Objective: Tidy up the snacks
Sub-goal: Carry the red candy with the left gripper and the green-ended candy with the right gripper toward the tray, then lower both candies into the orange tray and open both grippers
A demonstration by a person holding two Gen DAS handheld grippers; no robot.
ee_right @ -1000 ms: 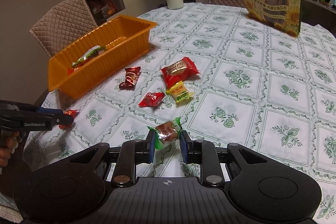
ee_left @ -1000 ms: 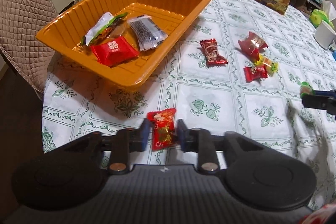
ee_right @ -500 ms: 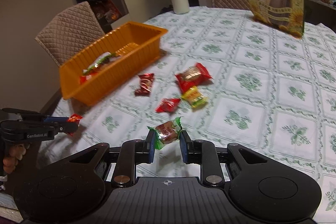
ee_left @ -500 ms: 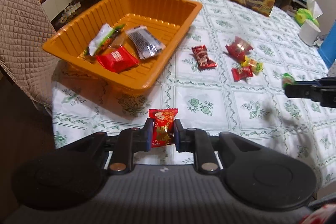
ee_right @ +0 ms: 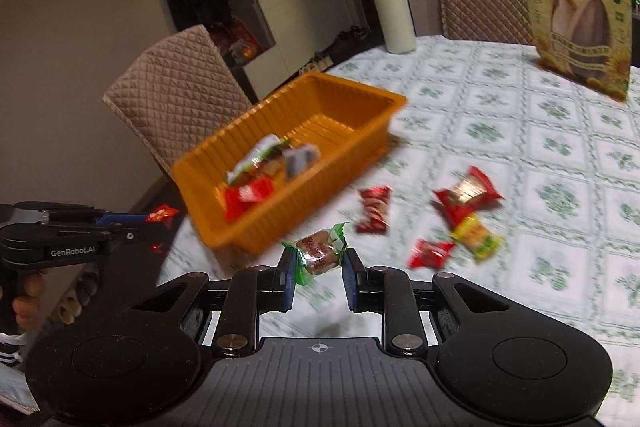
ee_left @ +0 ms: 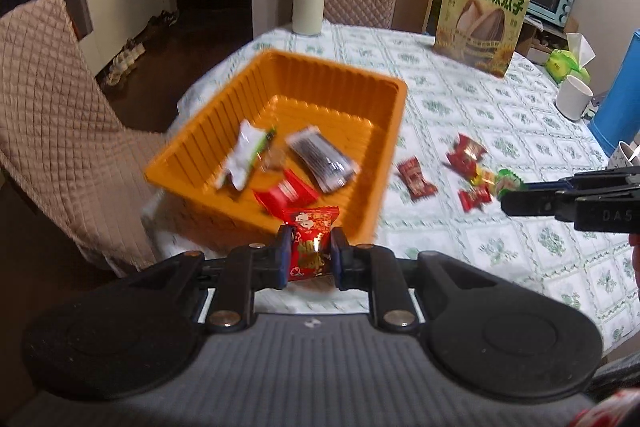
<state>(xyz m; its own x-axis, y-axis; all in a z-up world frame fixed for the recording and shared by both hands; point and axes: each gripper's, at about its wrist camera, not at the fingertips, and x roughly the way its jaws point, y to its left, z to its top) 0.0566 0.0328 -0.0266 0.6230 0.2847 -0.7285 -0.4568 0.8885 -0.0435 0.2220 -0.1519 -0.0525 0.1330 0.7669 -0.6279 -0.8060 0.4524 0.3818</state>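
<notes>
Orange tray (ee_left: 224, 131) ahead, both grippers loaded.
Left gripper (ee_left: 309, 255) pinches a red candy (ee_left: 310, 247); right gripper (ee_right: 318, 267) clamps a green-wrapped candy (ee_right: 320, 251). Four snacks in tray, four on tablecloth (ee_right: 560, 155).

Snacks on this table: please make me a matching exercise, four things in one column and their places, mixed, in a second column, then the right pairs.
Things:
1. red snack with gold print
2. green-ended candy
3. grey striped packet
4. sunflower seed bag

Places:
A. lying in the orange tray
B. standing on the tablecloth at the far side
C. held in the left tongs
D. held in the right tongs

Pairs: 1-C, 2-D, 3-A, 4-B
</notes>
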